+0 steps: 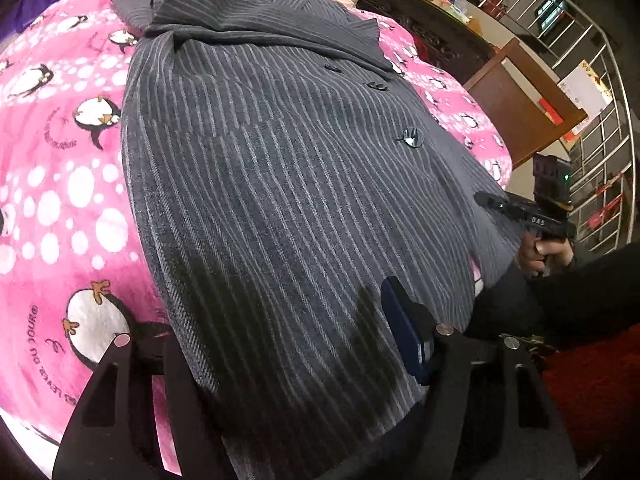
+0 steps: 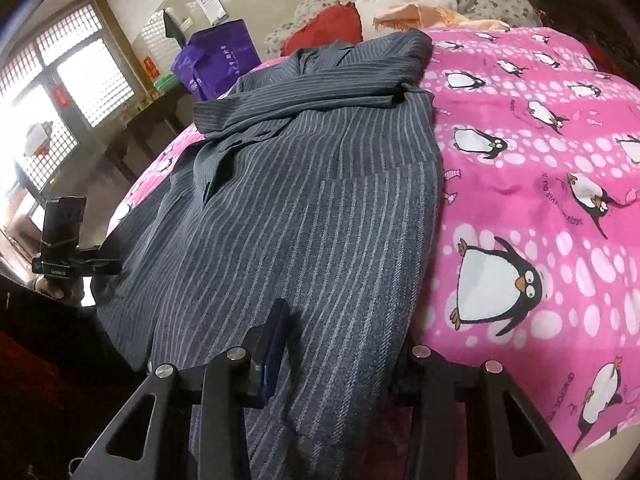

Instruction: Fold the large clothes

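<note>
A grey pinstriped coat (image 1: 280,184) lies flat on a pink penguin-print blanket (image 1: 52,184), collar far, hem near; its sleeves are folded across the chest. It also shows in the right wrist view (image 2: 304,208). My left gripper (image 1: 288,340) is open, its jaws straddling the hem; one blue-padded finger (image 1: 404,332) rests on top of the cloth, the other is hidden under it. My right gripper (image 2: 340,332) is open over the hem's other end, one finger (image 2: 276,332) on top. Each gripper shows in the other's view, the right one (image 1: 496,202) and the left one (image 2: 104,268).
Pillows and an orange cloth (image 2: 420,12) lie at the bed's head. A purple bag (image 2: 216,56) and a window (image 2: 60,92) are on one side. A wooden chair (image 1: 520,100), a dark cabinet (image 1: 424,20) and a metal rack (image 1: 592,92) stand on the other side.
</note>
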A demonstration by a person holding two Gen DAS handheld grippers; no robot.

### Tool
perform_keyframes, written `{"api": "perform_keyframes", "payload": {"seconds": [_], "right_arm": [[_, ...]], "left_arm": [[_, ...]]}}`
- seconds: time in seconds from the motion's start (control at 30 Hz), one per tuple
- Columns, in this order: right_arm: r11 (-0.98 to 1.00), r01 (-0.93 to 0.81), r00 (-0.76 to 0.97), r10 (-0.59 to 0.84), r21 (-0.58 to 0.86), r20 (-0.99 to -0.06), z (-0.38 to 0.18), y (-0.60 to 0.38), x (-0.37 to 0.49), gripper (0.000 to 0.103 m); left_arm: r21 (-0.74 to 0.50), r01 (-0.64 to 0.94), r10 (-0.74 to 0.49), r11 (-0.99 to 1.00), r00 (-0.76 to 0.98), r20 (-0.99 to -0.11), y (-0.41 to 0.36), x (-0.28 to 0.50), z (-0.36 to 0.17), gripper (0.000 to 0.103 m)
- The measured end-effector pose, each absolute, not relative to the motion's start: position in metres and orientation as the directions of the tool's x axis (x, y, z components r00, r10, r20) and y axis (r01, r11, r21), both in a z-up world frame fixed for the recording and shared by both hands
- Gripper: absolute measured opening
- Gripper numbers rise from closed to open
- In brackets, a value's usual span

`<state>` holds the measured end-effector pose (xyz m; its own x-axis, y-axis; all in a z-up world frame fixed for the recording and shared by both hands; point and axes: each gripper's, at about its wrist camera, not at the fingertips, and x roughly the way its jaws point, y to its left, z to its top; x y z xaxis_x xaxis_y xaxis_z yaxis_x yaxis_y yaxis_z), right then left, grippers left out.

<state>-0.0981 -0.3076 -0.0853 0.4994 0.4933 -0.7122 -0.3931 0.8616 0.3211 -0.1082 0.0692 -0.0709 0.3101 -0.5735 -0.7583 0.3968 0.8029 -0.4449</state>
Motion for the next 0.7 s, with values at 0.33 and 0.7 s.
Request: {"api": "perform_keyframes", "payload": {"seconds": [0.33, 0.7], "right_arm": [[0.888, -0.405, 0.577, 0.432, 0.216, -0.693, -0.073, -0.296, -0.11, 0.013], [0.776, -0.475, 0.595, 0.631, 0.416, -0.498, -0.03, -0.319, -0.139, 0.004]], "left_arm": [[-0.37, 0.287, -0.465, 0.884, 0.442, -0.767, 0.082, -0.099, -0.065, 0.005], [-0.488, 0.31, -0.571, 0.816, 0.559, -0.601, 0.115, -0.142, -0.017, 0.003]]}}
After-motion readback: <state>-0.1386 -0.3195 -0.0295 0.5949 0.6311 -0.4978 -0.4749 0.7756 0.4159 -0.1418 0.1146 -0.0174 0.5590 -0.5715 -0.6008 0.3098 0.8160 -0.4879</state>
